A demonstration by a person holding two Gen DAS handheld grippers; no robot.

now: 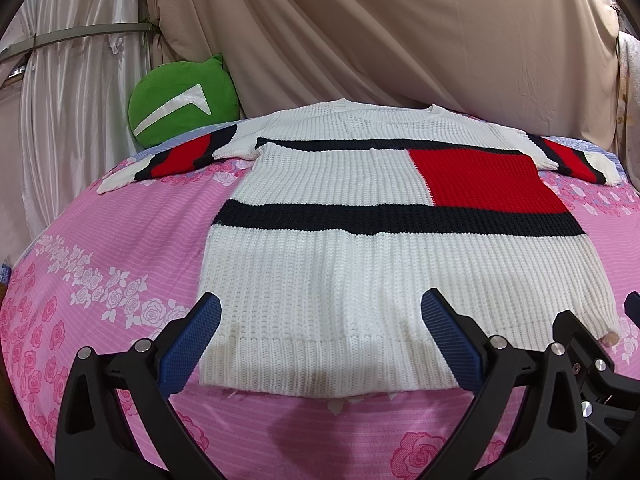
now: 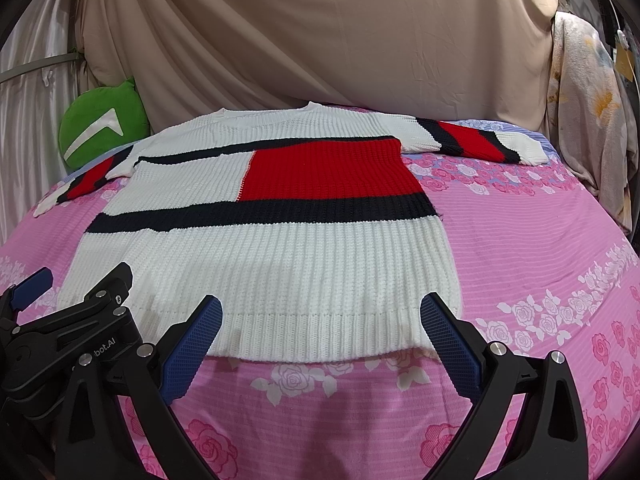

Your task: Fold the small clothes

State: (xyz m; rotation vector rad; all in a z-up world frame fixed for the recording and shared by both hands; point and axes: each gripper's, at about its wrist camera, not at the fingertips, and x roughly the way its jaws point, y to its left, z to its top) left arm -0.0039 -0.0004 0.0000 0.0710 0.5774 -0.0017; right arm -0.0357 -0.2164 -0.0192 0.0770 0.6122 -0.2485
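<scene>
One sweater lies flat and face up on the bed, sleeves spread to either side, collar at the far end, its long axis running away from both grippers. Its hem is the near edge: the left gripper hangs over the hem's left part, the right gripper over its right corner, each about equally close. Both pairs of jaws are spread wide and hold nothing. One green cushion sits beyond the sweater's left sleeve, against the curtain.
</scene>
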